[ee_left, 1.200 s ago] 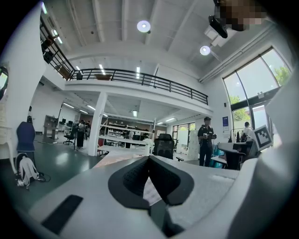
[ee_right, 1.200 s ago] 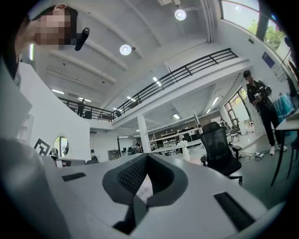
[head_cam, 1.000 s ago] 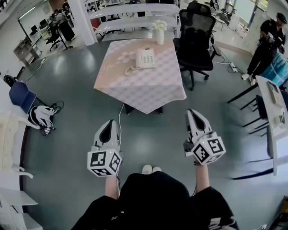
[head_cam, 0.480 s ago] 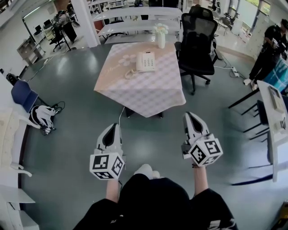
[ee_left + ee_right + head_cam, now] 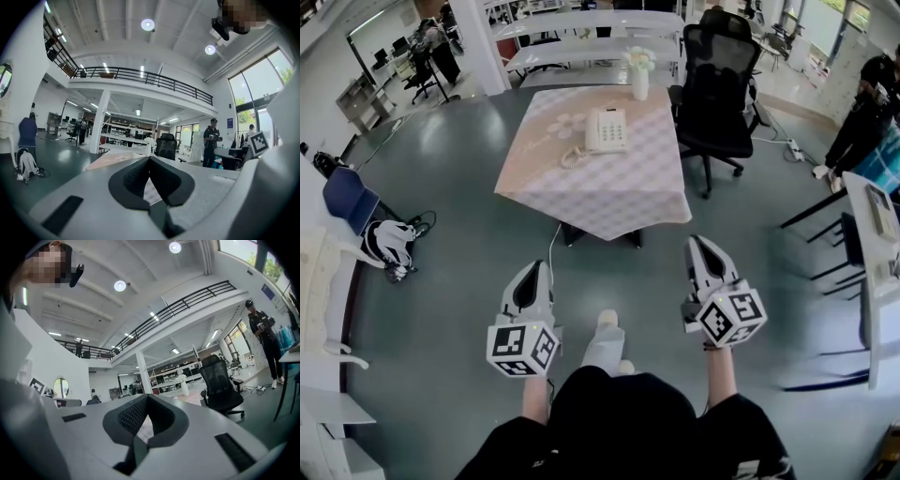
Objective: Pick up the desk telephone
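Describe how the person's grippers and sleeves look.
The left gripper and the right gripper each have a white, tapered shell with black textured pads inside the jaws. Each carries a white cube with black square markers at its rear. The person wears a black top; its sleeves leave the forearms bare.

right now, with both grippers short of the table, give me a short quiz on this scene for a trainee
1. True or false: the left gripper is holding the desk telephone.
2. What stands beyond the desk telephone on the table? A) a vase of flowers B) a laptop C) a mug
3. Fill in: the jaws of the left gripper and the right gripper are both ____.

Key:
1. False. It lies on the table, and both grippers are apart from it and empty.
2. A
3. shut
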Available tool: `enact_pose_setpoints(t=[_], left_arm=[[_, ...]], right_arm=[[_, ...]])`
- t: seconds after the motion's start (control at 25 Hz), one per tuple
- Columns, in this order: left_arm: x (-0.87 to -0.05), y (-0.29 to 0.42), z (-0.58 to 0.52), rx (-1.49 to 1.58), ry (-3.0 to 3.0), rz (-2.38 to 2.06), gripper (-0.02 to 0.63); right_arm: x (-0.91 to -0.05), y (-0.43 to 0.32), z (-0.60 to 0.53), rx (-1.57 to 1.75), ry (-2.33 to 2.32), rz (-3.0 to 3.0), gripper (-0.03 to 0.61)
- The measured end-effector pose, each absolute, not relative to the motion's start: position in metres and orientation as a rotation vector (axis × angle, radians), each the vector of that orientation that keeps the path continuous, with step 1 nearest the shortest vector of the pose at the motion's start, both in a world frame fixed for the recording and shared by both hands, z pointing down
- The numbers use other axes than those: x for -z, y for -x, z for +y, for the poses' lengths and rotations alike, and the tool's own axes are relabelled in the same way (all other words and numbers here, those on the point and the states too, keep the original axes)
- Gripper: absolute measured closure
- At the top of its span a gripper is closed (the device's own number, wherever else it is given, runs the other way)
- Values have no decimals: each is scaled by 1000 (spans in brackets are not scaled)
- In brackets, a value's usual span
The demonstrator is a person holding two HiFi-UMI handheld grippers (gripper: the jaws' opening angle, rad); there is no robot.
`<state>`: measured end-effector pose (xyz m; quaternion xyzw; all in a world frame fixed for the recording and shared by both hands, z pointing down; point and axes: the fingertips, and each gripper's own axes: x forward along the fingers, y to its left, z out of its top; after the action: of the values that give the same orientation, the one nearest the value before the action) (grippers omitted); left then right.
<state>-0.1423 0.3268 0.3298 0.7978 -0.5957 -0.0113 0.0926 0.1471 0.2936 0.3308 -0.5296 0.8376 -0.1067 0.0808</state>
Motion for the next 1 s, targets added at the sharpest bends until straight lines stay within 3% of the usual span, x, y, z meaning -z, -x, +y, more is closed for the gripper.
enact_pose_setpoints(t=[1.0], left_arm=[[-357, 138, 85, -46, -2441, -1611, 615]], right_arm=[[-355, -123, 79, 375, 1684, 2487, 586]])
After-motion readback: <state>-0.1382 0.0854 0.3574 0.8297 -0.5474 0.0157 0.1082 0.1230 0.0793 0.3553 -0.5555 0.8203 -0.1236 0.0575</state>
